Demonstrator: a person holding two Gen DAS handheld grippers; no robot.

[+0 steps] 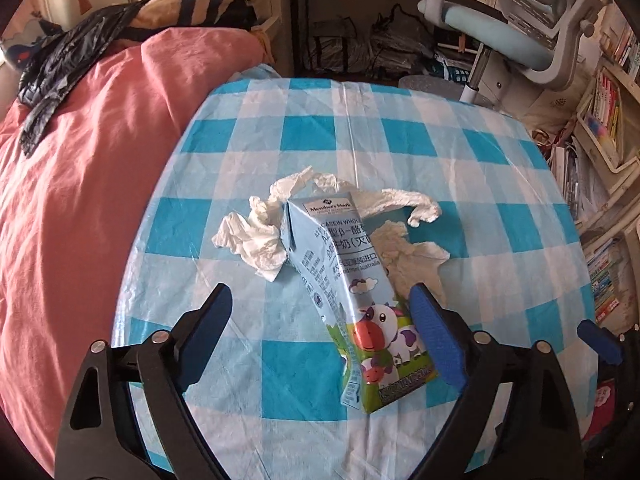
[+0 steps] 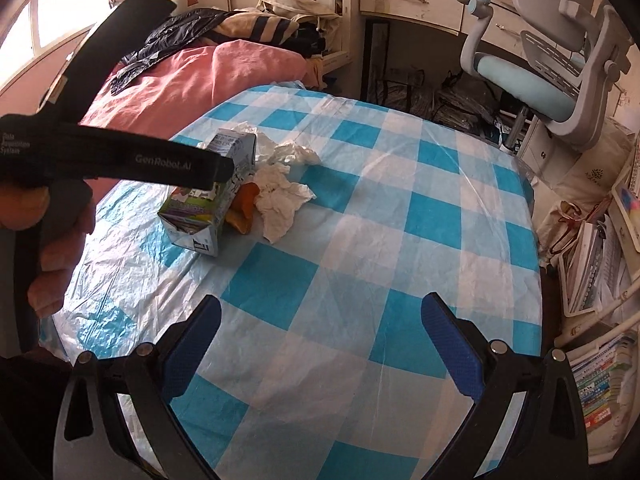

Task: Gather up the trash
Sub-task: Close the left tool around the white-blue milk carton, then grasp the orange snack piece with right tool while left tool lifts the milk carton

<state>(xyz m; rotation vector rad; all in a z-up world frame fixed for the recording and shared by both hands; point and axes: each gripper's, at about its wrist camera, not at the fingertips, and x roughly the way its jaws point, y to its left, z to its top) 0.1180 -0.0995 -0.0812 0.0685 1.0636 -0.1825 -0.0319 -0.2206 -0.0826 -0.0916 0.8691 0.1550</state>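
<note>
Left claw [image 1: 320, 312] gapes over the counter [image 1: 500, 184], the milk carton [image 1: 352, 300] lying between its jaws, hard by the right pad, unpinched, tissues [image 1: 256, 240] heaped just beyond. Right claw [image 2: 320, 320] waits open, empty, well apart.

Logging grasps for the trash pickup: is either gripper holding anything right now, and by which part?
Nothing is held. The left gripper straddles the milk carton near its lower end, fingers not clamped. The right gripper is open over the tablecloth.
</note>
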